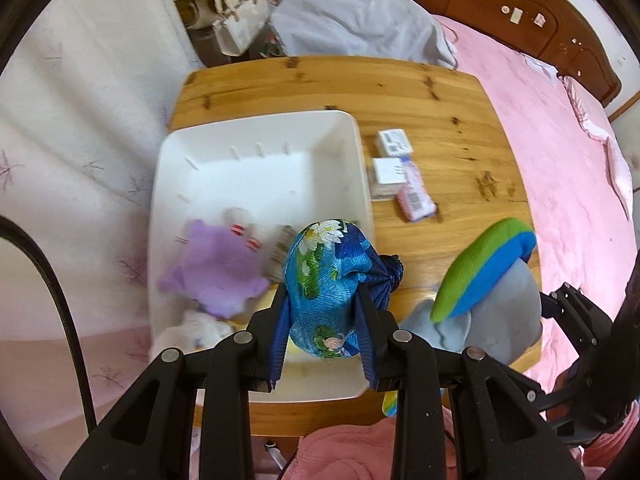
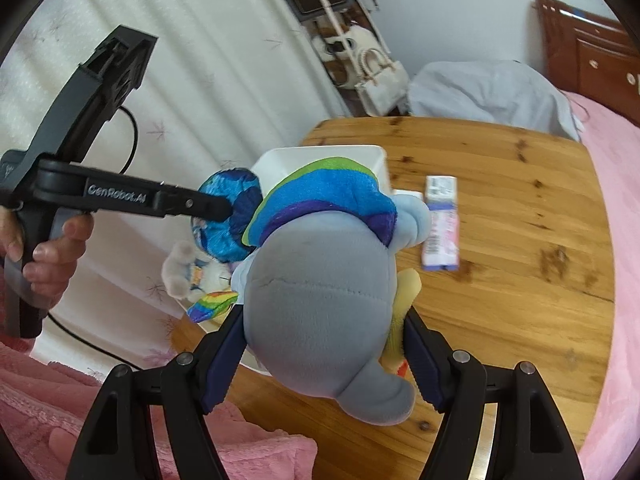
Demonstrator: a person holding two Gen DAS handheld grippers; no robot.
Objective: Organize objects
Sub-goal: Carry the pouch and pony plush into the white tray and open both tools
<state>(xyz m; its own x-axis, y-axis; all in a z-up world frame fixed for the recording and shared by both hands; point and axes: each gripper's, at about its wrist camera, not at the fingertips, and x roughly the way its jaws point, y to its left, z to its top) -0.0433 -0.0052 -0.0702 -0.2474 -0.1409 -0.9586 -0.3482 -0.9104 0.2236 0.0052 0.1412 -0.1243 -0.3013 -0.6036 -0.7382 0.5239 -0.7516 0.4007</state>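
The white bin (image 1: 260, 168) sits on the desk (image 1: 440, 92) and already holds a few things: a purple plush toy (image 1: 216, 268), a small white plush (image 1: 200, 330) at the near end of the bin, and what looks like a little bottle with red stripes, too blurred to name. So part of the tidying looks done.

Two more pieces are in the air. The left gripper (image 1: 324, 320) has its jaws clamped narrow on a blue flowered cloth pouch (image 1: 328, 276), held just above the bin's near right corner. The right gripper (image 2: 324, 364) has its jaws spread wide around a grey plush toy with a rainbow mane (image 2: 320, 280), held over the desk just right of the bin.

Right of the bin, small boxes (image 1: 394, 142) and a pink packet (image 1: 416, 196) lie on the desk, not yet put away. My guess is the two held things go in next, then those.
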